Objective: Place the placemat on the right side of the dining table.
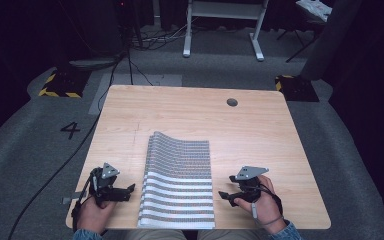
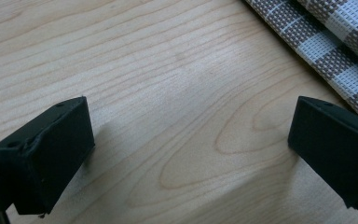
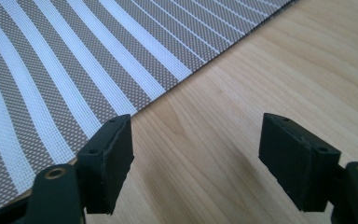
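A stack of striped grey-and-white woven mats (image 1: 178,180) lies in the middle of the wooden table (image 1: 260,135), its far end curling up. My left gripper (image 1: 129,191) rests on the table just left of the stack, jaws open over bare wood (image 2: 186,144); the mats' folded edge (image 2: 335,42) shows at the upper right of the left gripper view. My right gripper (image 1: 225,196) sits just right of the stack, jaws open with nothing between them (image 3: 196,163). The mat's edge (image 3: 74,70) lies close beside its left jaw.
A round cable hole (image 1: 232,102) is near the table's far right. Beyond the table stand a white desk frame (image 1: 225,30) and cables on the grey carpet. Yellow-black floor markers (image 1: 60,85) sit at both far corners.
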Demonstrator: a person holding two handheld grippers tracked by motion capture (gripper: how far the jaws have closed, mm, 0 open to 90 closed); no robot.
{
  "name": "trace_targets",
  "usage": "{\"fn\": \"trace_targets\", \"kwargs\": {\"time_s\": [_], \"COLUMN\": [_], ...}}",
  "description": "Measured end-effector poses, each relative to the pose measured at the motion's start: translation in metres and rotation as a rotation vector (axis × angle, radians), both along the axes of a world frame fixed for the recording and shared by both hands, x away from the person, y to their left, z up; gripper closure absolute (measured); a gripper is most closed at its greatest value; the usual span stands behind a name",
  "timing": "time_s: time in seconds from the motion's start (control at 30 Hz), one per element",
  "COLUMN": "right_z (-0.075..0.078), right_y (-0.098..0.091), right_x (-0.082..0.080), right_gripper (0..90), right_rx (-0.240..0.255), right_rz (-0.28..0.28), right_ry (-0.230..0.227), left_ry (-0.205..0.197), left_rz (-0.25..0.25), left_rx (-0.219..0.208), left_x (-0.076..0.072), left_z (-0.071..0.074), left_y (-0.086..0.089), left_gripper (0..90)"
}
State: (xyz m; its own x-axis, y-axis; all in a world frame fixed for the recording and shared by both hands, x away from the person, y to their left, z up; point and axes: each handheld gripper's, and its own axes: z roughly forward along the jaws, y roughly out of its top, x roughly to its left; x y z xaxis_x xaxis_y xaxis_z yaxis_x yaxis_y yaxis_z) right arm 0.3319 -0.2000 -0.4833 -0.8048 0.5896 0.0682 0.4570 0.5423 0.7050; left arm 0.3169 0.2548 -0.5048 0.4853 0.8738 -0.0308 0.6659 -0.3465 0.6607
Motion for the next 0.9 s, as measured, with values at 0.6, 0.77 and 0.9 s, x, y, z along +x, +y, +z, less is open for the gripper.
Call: {"fn": "trace_targets", "kwargs": {"time_s": [0.6, 0.77, 0.9], "right_z": [0.045, 0.054, 0.058], "right_y": [0.033, 0.053, 0.071], "right_x": [0.008, 0.015, 0.022], "right_gripper": [33.6, 25.5, 19.5], "right_rx": [-0.018, -0.033, -0.022], "right_rz": [0.104, 0.134, 0.16], "right_ry": [0.012, -0.017, -0.017], "left_ry": [-0.002, 0.003, -0.003], "left_rz": [-0.002, 0.0, 0.006], "left_rx": [-0.001, 0.001, 0.001], "left_x": [0.001, -0.001, -0.001], "left_z": [0.0, 0.001, 0.0], "left_y": [0.001, 0.001, 0.001], "left_gripper": [1.2, 2.6, 2.7]}}
